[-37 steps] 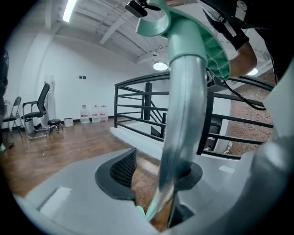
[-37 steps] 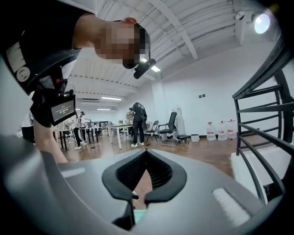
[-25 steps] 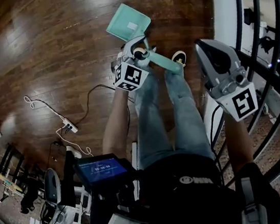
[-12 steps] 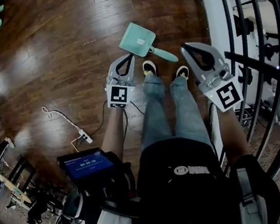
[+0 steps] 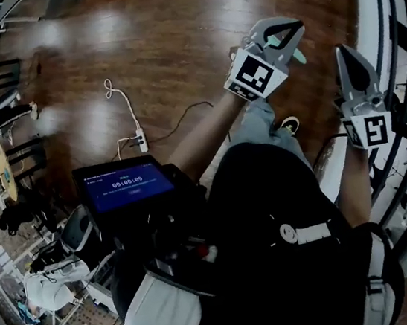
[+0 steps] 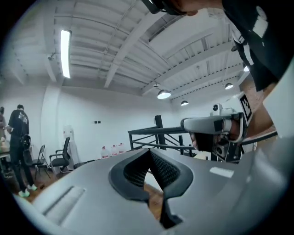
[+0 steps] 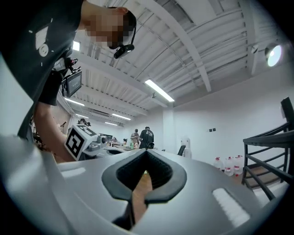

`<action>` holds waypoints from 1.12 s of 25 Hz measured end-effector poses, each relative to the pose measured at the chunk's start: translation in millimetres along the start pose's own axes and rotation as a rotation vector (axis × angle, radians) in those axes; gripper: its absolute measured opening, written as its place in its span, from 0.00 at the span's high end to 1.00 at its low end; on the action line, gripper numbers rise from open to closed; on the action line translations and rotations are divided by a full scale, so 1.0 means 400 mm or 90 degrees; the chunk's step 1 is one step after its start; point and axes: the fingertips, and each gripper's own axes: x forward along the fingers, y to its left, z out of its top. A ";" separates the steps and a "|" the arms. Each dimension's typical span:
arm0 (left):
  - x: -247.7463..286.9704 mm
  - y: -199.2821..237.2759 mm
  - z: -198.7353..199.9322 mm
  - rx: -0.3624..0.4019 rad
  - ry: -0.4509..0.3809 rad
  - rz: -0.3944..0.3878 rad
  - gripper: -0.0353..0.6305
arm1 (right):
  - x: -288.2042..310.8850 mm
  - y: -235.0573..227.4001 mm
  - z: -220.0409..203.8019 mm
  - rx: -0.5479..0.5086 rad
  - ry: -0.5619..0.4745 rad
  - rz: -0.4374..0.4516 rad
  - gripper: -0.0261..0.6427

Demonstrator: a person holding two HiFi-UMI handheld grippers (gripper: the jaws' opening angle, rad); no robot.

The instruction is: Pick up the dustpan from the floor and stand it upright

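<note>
Left gripper (image 5: pixel 296 31): jaws closed tip to tip with nothing between them; it is left of the railing (image 5: pixel 399 55).
Right gripper (image 5: pixel 343 50): jaws together and empty, just beside the railing.
Dustpan (image 5: pixel 298 56): teal slivers down at the floor (image 5: pixel 170 35), left of the railing, mostly hidden behind the left gripper.
Axis: too little shows to tell its heading or long axis.
Progress: neither gripper holds it; whether it stands upright cannot be told.

Wears black short-sleeve tee (image 5: pixel 270 209) with white logo, blue jeans (image 5: pixel 257 116), dark shoe (image 5: pixel 289 124). Grey left gripper (image 5: pixel 297 38) and right gripper (image 5: pixel 343 52) each carry a black-white marker cube (image 5: pixel 255 74).
</note>
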 end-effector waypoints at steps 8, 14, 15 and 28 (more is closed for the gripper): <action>0.052 -0.002 0.086 0.011 -0.072 -0.049 0.92 | 0.010 0.009 -0.024 0.000 0.001 -0.029 0.96; 0.020 -0.005 0.107 0.038 -0.072 -0.041 0.92 | 0.020 0.036 -0.046 0.020 0.012 -0.037 0.96; 0.022 -0.006 0.095 0.034 -0.073 -0.041 0.92 | 0.023 0.034 -0.060 0.020 0.018 -0.035 0.96; -0.083 0.078 0.128 -0.020 -0.092 -0.012 0.92 | 0.092 0.117 -0.008 -0.013 0.037 -0.007 0.96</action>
